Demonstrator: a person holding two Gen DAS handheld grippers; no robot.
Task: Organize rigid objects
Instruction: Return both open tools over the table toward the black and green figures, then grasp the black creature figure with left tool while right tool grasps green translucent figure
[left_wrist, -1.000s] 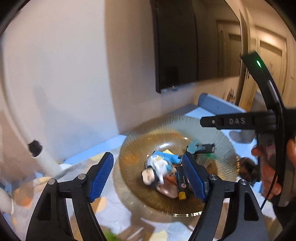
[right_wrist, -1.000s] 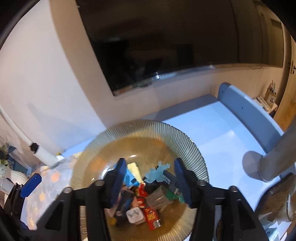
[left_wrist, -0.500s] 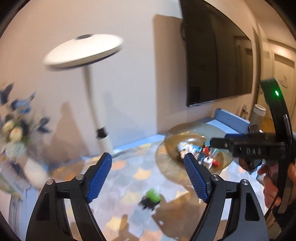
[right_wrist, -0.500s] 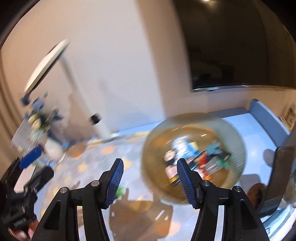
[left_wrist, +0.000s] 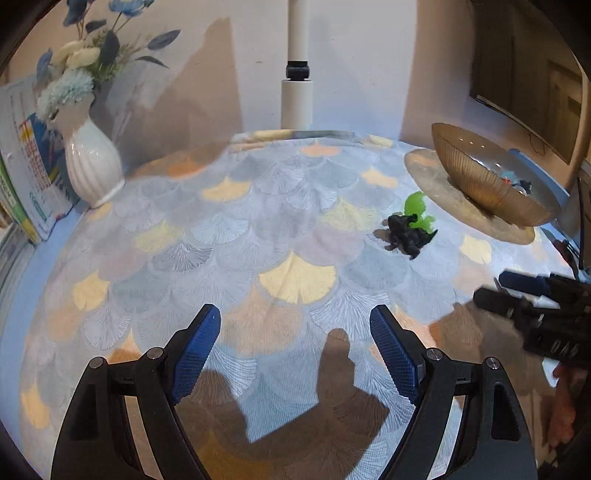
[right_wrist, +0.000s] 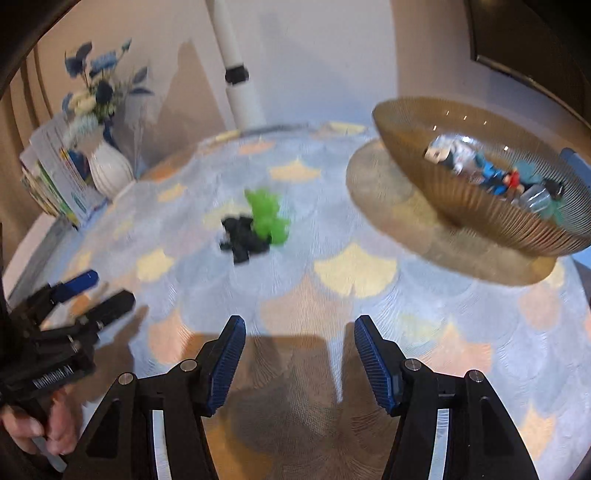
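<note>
Bench (left_wrist: 295, 229): a cloth with a fan pattern covers it; the middle of the frame is free, so nothing stands between the fingers and the toys.
Bowl (right_wrist: 480, 218): amber ribbed glass at the right of the right wrist view, already full of small toys; a new piece dropped carelessly can, I think, slide back out over the low rim or knock the bowl.
Vase (left_wrist: 92, 162): white, with flowers, at the left of the frame, well apart from the toys; no obstacle.
Lamp pole (left_wrist: 297, 96): white, upper centre, by the wall, out of the way.
Toys: a black toy (left_wrist: 404, 236) and a green toy (left_wrist: 417, 212) touch each other on the cloth, near the bowl; a grasp on one probably drags or flips the other.
Left gripper (left_wrist: 295, 347): fingers spread, holding nothing, low in the frame.
Right gripper (right_wrist: 299, 354): fingers spread, empty; its picture is blurred, so the aim is uncertain.
</note>
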